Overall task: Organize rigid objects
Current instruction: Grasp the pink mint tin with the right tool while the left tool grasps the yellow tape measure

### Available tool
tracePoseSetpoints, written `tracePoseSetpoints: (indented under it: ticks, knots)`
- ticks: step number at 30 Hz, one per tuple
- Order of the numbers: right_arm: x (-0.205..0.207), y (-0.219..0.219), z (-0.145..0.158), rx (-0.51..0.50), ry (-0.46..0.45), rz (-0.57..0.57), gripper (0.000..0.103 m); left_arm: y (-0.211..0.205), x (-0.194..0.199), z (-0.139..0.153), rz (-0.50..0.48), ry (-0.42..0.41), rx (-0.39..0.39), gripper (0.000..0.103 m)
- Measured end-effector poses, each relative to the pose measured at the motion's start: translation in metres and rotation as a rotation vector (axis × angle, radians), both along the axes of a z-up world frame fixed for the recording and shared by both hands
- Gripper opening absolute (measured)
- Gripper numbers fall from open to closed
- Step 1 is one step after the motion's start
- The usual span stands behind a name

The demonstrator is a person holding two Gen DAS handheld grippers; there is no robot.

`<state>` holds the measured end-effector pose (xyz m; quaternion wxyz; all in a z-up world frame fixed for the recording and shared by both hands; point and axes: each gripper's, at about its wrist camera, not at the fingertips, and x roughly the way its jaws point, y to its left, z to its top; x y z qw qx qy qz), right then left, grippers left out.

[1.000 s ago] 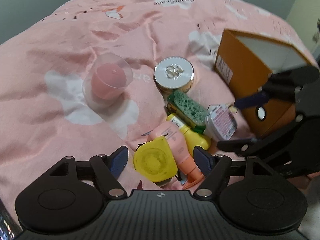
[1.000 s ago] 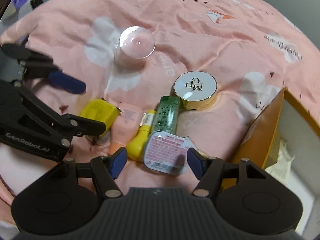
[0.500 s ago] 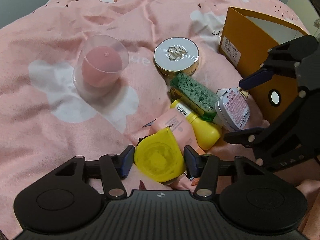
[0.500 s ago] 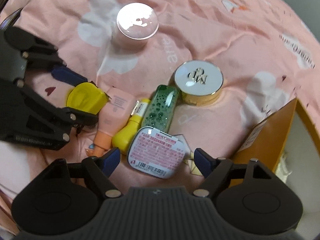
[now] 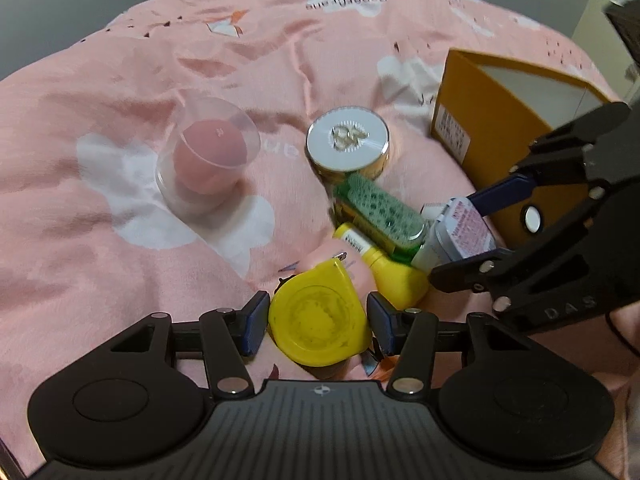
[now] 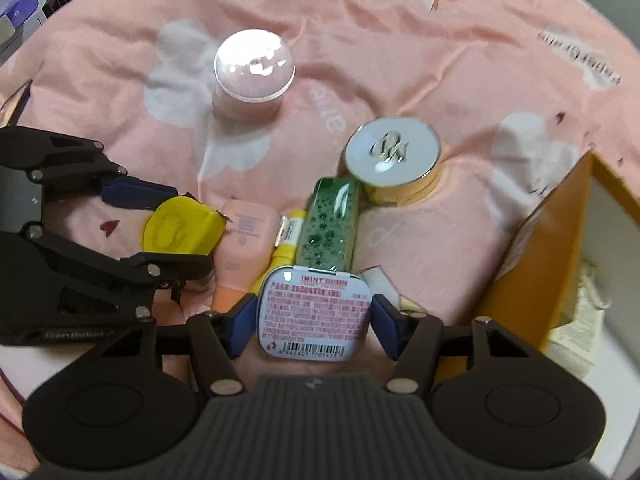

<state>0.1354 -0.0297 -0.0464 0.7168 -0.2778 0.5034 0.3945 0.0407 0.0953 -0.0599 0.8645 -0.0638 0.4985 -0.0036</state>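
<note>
Two grippers over pink bed cover (image 5: 120, 240). Left gripper (image 5: 316, 320): clamped on yellow tape measure (image 5: 318, 320), at near end of item cluster. Right gripper (image 6: 314, 316): jaws just been closing, pads now against sides of mint tin (image 6: 314, 312), label up. Btwn them: pink tube (image 6: 244, 244), yellow bottle (image 6: 286, 242), green case (image 6: 330, 226). Gold compact (image 6: 394, 160) touching case's far end. Orange box (image 6: 536, 248) just right of tin.

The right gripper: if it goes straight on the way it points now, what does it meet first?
The mint tin. It already lies between the fingers of the right gripper, whose jaws have just been closing around it; contact is unclear. Under the tin is only the pink bedding.
</note>
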Motion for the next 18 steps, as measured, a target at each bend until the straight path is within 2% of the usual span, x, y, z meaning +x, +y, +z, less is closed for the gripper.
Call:
tracePoseSetpoints:
  ticks: [9,14,18]
  knots:
    - [-0.006,-0.019,0.043,0.072,-0.097,-0.015,0.061,-0.003,-0.004,0.025,0.027,-0.102,-0.031,0.061]
    - [-0.002,-0.037,0.071,0.112,-0.154,-0.052,0.061,-0.012,0.001,0.048,0.003,-0.179,-0.091,0.061]
    - [0.008,-0.063,0.095,0.160,-0.162,-0.107,0.061,-0.029,0.012,0.071,-0.043,-0.246,-0.110,0.060]
